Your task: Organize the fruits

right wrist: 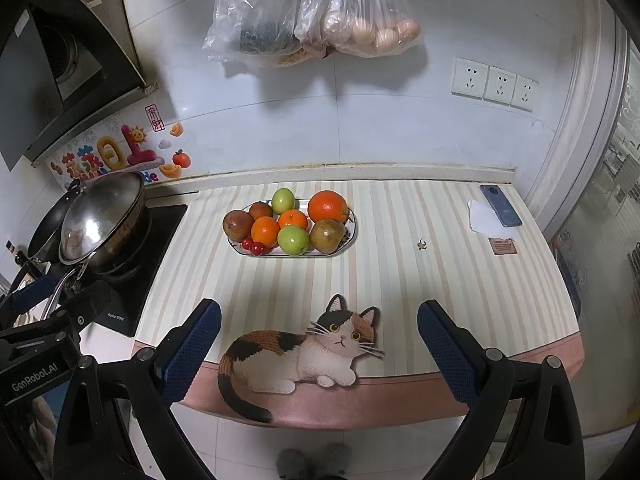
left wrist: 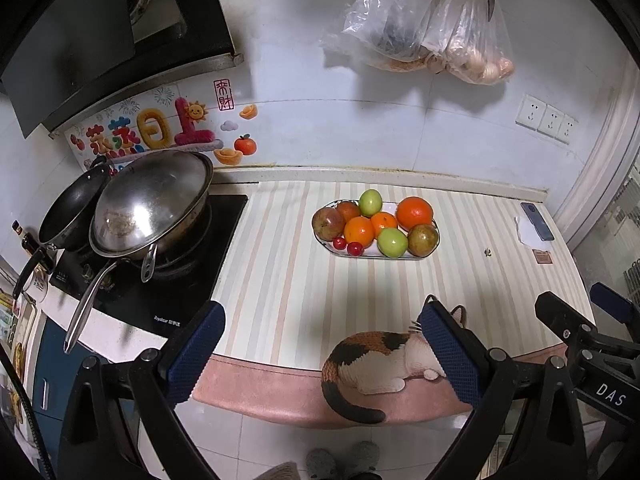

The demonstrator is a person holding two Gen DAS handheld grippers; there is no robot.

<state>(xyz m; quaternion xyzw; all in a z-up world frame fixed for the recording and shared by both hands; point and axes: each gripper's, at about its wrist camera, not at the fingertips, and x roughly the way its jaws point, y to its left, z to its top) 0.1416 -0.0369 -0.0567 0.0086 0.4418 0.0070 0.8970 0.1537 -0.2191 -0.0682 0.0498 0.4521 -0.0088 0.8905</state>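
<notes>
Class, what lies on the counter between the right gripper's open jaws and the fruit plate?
In the right wrist view, between the right gripper and the fruit plate, only the cat picture and bare striped mat.

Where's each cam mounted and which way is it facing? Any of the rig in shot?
Left wrist: on the left gripper, facing the back wall over the counter; own open fingers show, plus the right gripper at the right edge.
Right wrist: on the right gripper, same heading; own open fingers, left gripper at the left edge.
Shared: fruit plate, wok, phone, cat mat.
</notes>
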